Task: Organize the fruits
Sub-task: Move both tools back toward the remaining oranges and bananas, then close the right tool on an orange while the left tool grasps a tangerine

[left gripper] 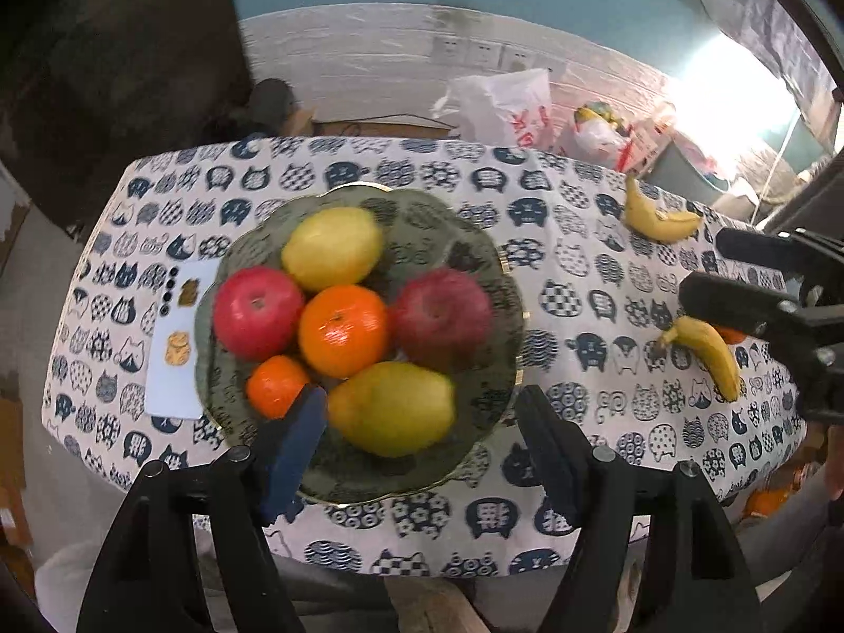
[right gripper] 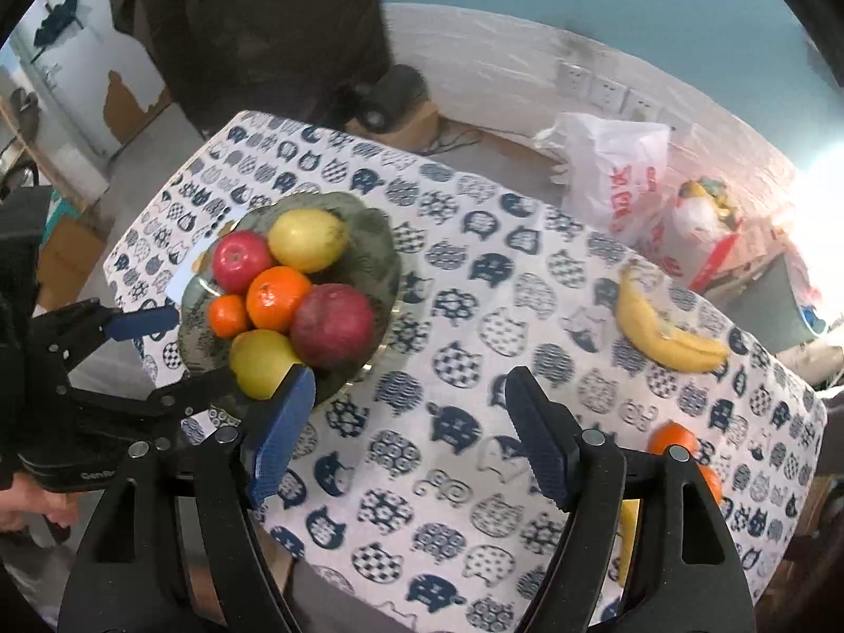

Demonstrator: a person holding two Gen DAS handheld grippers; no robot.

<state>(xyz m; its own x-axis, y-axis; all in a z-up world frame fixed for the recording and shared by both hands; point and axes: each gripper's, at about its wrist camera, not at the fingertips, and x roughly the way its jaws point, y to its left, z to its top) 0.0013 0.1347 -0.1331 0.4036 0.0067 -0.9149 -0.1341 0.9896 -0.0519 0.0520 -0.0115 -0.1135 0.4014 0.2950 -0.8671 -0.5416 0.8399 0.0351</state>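
Table: we are looking over a cat-print cloth-covered table (right gripper: pixel 448 475).
Bowl: green scalloped bowl (left gripper: pixel 475 242) is holding six fruits.
Bananas: loose curved yellow bananas (right gripper: pixel 664 332) are lying right; soft, bruisable, so we are planning mid-body grips.
Grippers: left gripper (left gripper: pixel 422 453) and right gripper (right gripper: pixel 406 438) are gaping wide, empty.

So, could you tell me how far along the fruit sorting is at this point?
Done: the green scalloped glass plate holds two pears, two red apples and two oranges. In hand: nothing; the left hand-held gripper and right hand-held gripper are both open and empty. Left: two yellow bananas and loose oranges on the cat-print tablecloth.
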